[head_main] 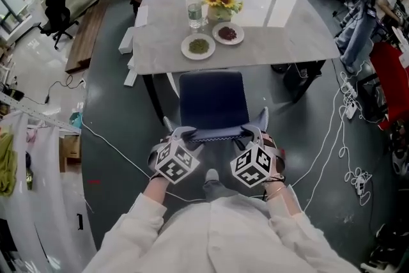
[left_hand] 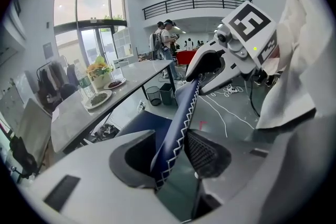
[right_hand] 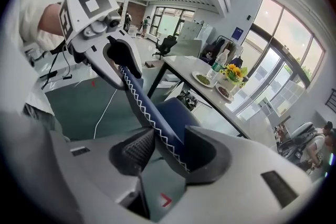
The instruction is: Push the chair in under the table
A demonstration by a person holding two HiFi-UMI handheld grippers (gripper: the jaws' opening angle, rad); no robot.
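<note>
**Two grippers on the backrest, seat mostly clear of the table**

Both tools had hold of the dark blue upholstered chair (head_main: pixel 213 99) by its white-stitched backrest top (head_main: pixel 214 135). The left gripper (head_main: pixel 183 135) sat at about 7 o'clock of the seat and the right gripper (head_main: pixel 251 133) at about 5 o'clock. In each gripper view the jaws stood wide but were clamped on the padded backrest, which filled the gap between the pads.

The chair faced the pale stone-look rectangular table (head_main: pixel 281 29) at 12 o'clock. The seat's front edge had just reached the tabletop's near edge, and most of the seat lay in the open. A white plate of green food (head_main: pixel 198 46), a white plate of dark red food (head_main: pixel 228 33), a clear drinking glass (head_main: pixel 195 13) and a bunch of sunflowers (head_main: pixel 220 2) stood on top.

The push probably went best as an even, level shove toward 12 o'clock. Equal pressure from both hands would stop the chair from swinging toward the dark table legs (head_main: pixel 153 102) at 10 o'clock. Pressing low and flat would keep the rear legs from lifting. Slowing before the backrest met the table edge would spare the glass and plates a jolt.
</note>
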